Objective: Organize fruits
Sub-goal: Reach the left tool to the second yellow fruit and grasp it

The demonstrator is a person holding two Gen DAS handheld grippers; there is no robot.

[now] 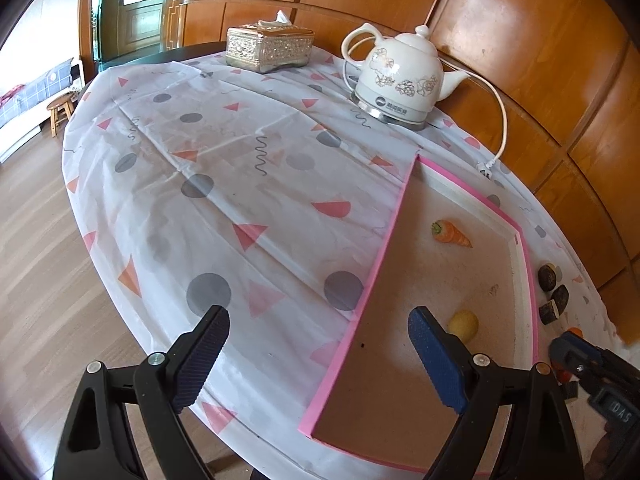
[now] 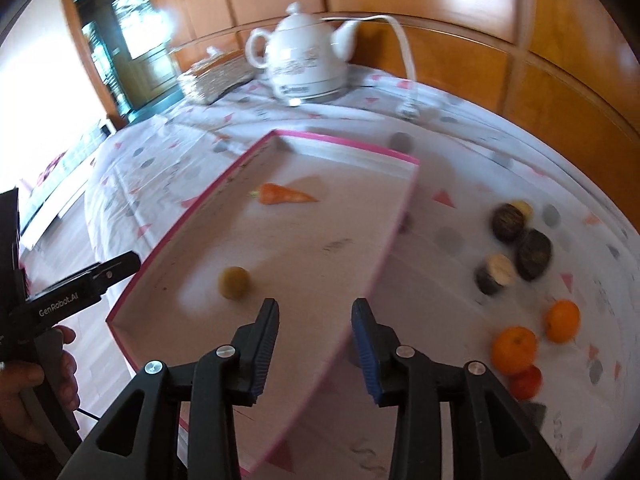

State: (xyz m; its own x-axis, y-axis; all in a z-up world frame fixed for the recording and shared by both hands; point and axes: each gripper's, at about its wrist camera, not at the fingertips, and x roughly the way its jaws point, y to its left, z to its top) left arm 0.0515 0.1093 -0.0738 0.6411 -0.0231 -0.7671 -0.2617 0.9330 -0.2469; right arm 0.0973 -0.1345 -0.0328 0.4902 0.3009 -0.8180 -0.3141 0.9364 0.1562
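**Pink-edged tray holds two pieces, the rest lie beside it**

The pink-rimmed tray sits on the tabletop under a patterned cloth. Inside it lie a toy carrot toward the far end and a small yellow fruit nearer the cameras, well apart from each other. Outside the tray's right wall, on the cloth, two oranges sit near each other with a red fruit touching the nearer one; farther back is a cluster of dark round fruits, some cut open.

The left tongs hang released, jaws spread wide, one over the cloth and one over the tray, grasping nothing. The right tongs are also released and empty, poised above the tray's near end.

At the far side stand a white ceramic kettle with its cord and a metallic tissue box.
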